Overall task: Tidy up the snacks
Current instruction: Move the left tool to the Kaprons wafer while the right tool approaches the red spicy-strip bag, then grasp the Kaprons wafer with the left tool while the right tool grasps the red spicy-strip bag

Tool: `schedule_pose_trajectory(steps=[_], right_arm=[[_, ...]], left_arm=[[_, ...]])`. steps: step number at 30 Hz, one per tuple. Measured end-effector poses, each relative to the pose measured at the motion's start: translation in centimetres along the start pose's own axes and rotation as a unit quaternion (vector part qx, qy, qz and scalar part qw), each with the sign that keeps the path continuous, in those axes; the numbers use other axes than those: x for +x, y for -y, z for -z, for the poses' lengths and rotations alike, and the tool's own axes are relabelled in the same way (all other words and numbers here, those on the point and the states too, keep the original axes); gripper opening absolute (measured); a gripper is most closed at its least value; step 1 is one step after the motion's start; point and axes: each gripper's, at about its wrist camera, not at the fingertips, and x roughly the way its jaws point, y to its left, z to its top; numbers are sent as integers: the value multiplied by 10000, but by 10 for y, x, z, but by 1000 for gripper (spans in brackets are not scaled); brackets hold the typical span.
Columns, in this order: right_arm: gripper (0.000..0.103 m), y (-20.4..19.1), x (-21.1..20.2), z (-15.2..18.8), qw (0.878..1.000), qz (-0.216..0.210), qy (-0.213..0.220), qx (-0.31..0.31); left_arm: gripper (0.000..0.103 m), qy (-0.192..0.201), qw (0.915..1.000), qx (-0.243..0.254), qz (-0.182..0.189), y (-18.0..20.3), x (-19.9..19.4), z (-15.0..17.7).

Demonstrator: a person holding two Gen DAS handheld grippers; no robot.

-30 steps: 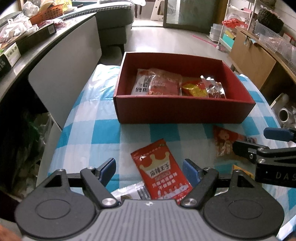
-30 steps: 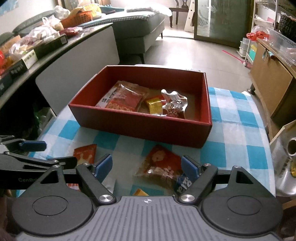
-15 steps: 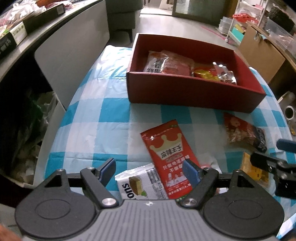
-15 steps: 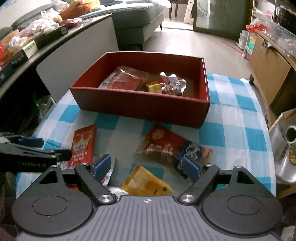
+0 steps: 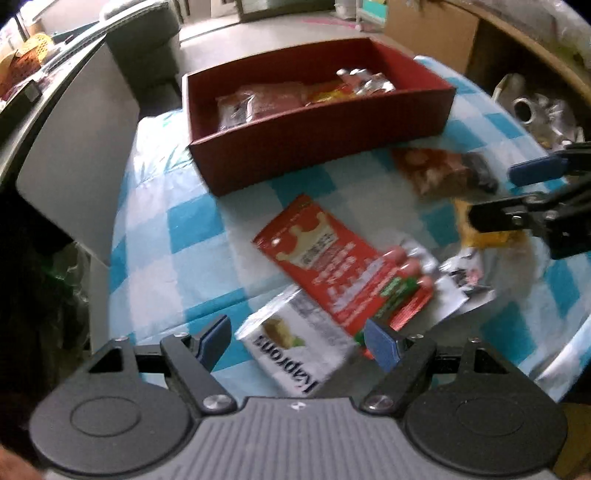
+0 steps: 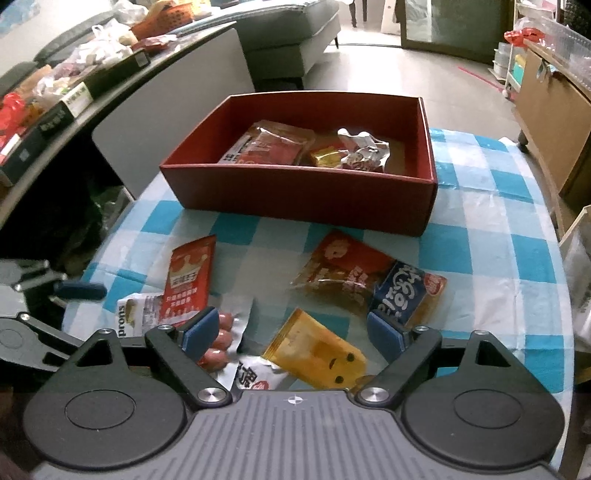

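Note:
A red cardboard box (image 6: 303, 199) (image 5: 325, 147) holding several snack packets stands at the far side of a blue-checked tablecloth (image 6: 480, 229). Loose packets lie in front of it. These are a red crown packet (image 5: 325, 258) (image 6: 190, 277), a white Kaprons packet (image 5: 295, 343), a sausage packet (image 6: 221, 339), a yellow packet (image 6: 317, 354) and a red-and-blue packet (image 6: 362, 277). My left gripper (image 5: 297, 341) hovers open over the white packet, its pads clear of it. My right gripper (image 6: 291, 332) is over the yellow packet with its jaws opening, and nothing is pressed between them.
A grey counter (image 6: 110, 85) loaded with boxes and bags runs along the left, beside a sofa (image 6: 295, 29). A cardboard cabinet (image 6: 546, 110) and shiny metal items (image 5: 535, 110) stand to the right. The table's rounded edge (image 6: 569, 350) is close on the right and near sides.
Both cameras now look more steeply down at the near packets. The white, yellow and sausage packets have come into view. The left view has rolled. The right jaws stand a little wider.

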Motion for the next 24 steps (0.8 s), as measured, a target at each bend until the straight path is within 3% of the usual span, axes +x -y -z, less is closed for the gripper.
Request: schedule_pose_trajectory(steps=[3, 6, 8, 10, 16, 18, 20, 21, 24], right_arm=[[91, -1, 4, 0, 10000, 15, -73, -45], [91, -3, 8, -4, 9999, 9, -113, -63], [91, -6, 9, -7, 9999, -38, -97, -105], [93, -11, 8, -8, 9998, -99, -72, -171], [94, -12, 3, -6, 9995, -219, -61, -204], [94, -9, 2, -5, 9996, -216, -62, -170], [95, -7, 0, -5, 9996, -241, -47, -130], [95, -7, 0, -4, 9996, -257, -52, -130], [95, -11, 1, -3, 9991, -371, -87, -195]], left_arm=[[73, -244, 9939, -1060, 197, -23, 14, 5], [76, -437, 9734, -2234, 271, -38, 25, 21], [76, -405, 9611, -2714, 315, -40, 25, 25], [76, -279, 9559, -2919, 162, -35, 24, 25], [81, -165, 9621, -2685, -454, -5, 32, 15], [73, -198, 9646, -2582, -498, -8, 31, 15], [54, -258, 9751, -2093, -692, -4, 27, 18], [53, -281, 9770, -2002, -681, -5, 24, 22], [52, -465, 9723, -2200, -637, -21, 18, 35]])
